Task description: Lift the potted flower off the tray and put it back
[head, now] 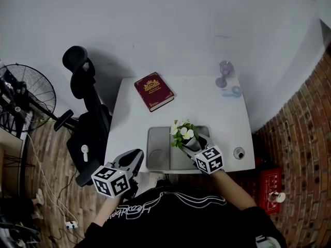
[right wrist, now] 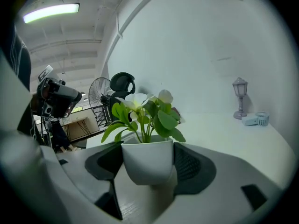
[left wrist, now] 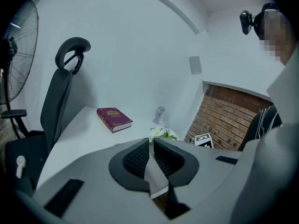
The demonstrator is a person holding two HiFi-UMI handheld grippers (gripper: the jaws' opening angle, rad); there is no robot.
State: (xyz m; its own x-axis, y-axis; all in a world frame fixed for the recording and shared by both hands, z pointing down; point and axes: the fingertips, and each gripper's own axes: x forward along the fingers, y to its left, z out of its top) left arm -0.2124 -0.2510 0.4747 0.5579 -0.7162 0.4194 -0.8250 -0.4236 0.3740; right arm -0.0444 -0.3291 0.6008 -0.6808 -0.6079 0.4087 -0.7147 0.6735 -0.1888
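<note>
Gripping the potted flower (head: 183, 133) by its pot, the right gripper (right wrist: 149, 163) holds it over the tray's (head: 155, 160) right side. The left gripper's (left wrist: 152, 157) jaws sit closed and empty. Next it likely needs lowering and letting go.

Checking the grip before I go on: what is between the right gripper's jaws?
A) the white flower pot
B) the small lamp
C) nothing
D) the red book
A: the right gripper view shows the white flower pot clamped on both sides by the jaws of the right gripper.
</note>
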